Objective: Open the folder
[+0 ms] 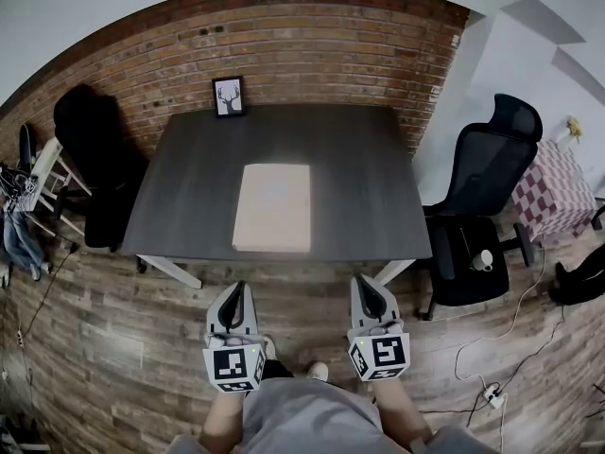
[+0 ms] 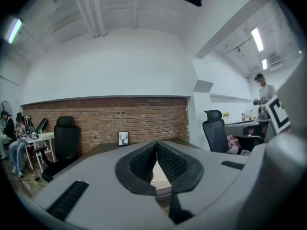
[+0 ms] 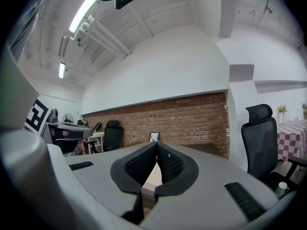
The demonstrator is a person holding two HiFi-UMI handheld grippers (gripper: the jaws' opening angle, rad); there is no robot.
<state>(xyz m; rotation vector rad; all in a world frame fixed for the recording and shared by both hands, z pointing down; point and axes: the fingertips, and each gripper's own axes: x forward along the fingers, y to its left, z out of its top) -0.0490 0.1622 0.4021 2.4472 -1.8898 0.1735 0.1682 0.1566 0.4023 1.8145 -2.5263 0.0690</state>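
- The left claw (image 1: pixel 235 289) is seen closed, its two jaws meeting at the tips in the left gripper view (image 2: pixel 156 143); nothing is held between them
- The right claw (image 1: pixel 364 282) is likewise closed, tip against tip (image 3: pixel 157 144), and nothing is gripped
- Both claws are held over the wooden floor (image 1: pixel 142 348), in front of the near edge of the bench (image 1: pixel 189 187), and nothing is touched by them
- The folder (image 1: pixel 273 206), beige and closed, is laid flat in the middle of the bench, nearer to the front edge, well apart from both claws
- A framed picture (image 1: pixel 228 96) is stood at the far edge, against the brick wall
- A cup (image 1: pixel 483 260) is placed on the seat of the office chair (image 1: pixel 482 206) at the right; its content cannot be told
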